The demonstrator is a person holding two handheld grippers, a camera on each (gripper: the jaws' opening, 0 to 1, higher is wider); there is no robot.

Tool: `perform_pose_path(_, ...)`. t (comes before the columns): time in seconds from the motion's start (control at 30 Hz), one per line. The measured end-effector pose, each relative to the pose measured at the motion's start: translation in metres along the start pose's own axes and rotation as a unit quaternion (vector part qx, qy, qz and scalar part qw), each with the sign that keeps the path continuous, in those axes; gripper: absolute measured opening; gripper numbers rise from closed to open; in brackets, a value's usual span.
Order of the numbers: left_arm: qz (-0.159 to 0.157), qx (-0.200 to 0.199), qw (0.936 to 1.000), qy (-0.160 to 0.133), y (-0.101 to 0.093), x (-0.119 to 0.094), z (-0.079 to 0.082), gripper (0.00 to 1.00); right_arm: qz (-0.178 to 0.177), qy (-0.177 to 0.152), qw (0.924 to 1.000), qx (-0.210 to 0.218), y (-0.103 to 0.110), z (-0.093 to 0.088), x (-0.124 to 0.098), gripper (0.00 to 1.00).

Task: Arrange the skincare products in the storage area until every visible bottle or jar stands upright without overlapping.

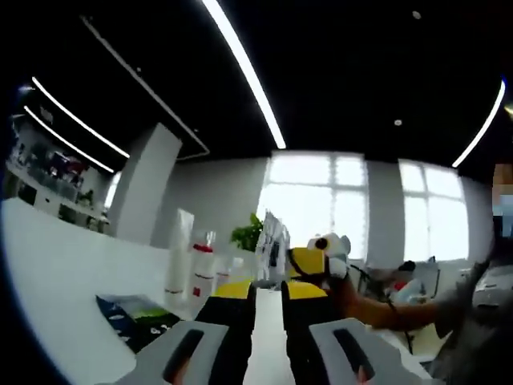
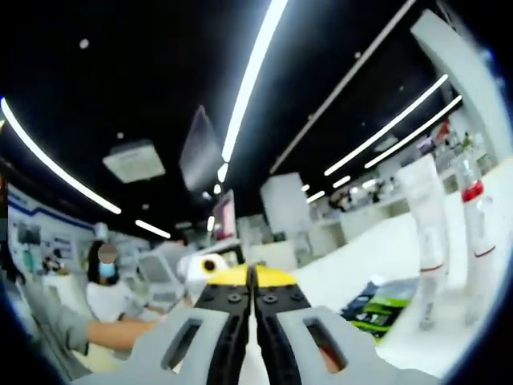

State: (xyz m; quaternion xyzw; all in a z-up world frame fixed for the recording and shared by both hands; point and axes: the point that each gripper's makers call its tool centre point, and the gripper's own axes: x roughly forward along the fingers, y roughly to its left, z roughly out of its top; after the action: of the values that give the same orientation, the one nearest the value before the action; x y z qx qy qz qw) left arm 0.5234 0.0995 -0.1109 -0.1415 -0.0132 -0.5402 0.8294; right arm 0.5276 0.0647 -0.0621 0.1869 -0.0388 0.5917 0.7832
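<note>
Grey-and-black jaws of the left gripper (image 1: 268, 298) rise nearest in the left gripper view, yellow-tipped and released, with a narrow gap between them and nothing in it. Beyond them on the right the right gripper (image 1: 321, 261) comes in, held by a sleeved arm (image 1: 401, 311) that is cut off by the edge. Its jaws cannot be read from here.

In the right gripper view that gripper's (image 2: 252, 277) jaws are clenched, tip against tip, empty.

Largest of what lies beyond is the white table (image 1: 56, 265), running from near left to far. On it stand a tall white tube (image 1: 179, 249), upright, and just right of it a clear bottle (image 1: 203, 269) with a red band, also upright; a smaller pale bottle (image 1: 234, 269) farther on is too blurred to read. Near the tube lies a dark green-and-blue packet (image 1: 136, 317), flat, part hidden by the left jaw.

In the right gripper view the tube (image 2: 425, 220) and the bottle (image 2: 477, 233) stand apart at the right edge, the packet (image 2: 381, 309) near their feet. A seated person (image 2: 108, 293) shows far left, blurred.
</note>
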Motion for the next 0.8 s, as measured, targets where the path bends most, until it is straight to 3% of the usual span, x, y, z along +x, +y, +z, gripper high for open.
perform_pose_path(0.1,-0.006,0.007,0.9998,0.015,-0.002,0.003,-0.004,0.24,-0.005,0.001,0.9999,0.015,-0.003,0.001,-0.002,0.00)
perform_pose_path(0.23,-0.019,-0.003,0.9998,0.009,-0.012,0.003,-0.004,0.45,-0.019,0.010,0.9991,0.036,-0.007,-0.004,-0.002,0.00)
perform_pose_path(0.3,0.007,0.005,0.9997,0.023,-0.003,0.001,-0.008,0.43,-0.057,0.053,0.9956,0.052,-0.018,-0.021,-0.005,0.00)
perform_pose_path(0.37,0.042,0.023,0.9984,0.028,0.007,-0.001,-0.011,0.36,-0.063,0.065,0.9949,0.045,-0.025,-0.026,-0.004,0.00)
perform_pose_path(0.4,0.059,0.037,0.9965,0.046,0.013,-0.002,-0.015,0.34,-0.069,0.076,0.9939,0.040,-0.029,-0.030,-0.005,0.00)
perform_pose_path(0.53,0.065,0.033,0.9940,0.081,0.018,0.000,-0.028,0.40,-0.066,0.120,0.9898,0.039,-0.027,-0.046,-0.005,0.00)
perform_pose_path(0.6,0.070,0.042,0.9898,0.116,0.020,0.001,-0.039,0.47,-0.070,0.153,0.9852,0.032,-0.028,-0.058,-0.002,0.08)
perform_pose_path(0.7,0.088,0.065,0.9797,0.168,0.027,-0.003,-0.056,0.49,-0.074,0.206,0.9755,0.017,-0.027,-0.078,-0.004,0.36)
perform_pose_path(0.73,0.095,0.068,0.9764,0.182,0.031,-0.004,-0.060,0.49,-0.075,0.221,0.9722,0.015,-0.027,-0.084,-0.005,0.40)
perform_pose_path(0.8,0.100,0.066,0.9715,0.205,0.032,-0.006,-0.069,0.49,-0.078,0.245,0.9665,-0.004,-0.029,-0.094,-0.008,0.38)
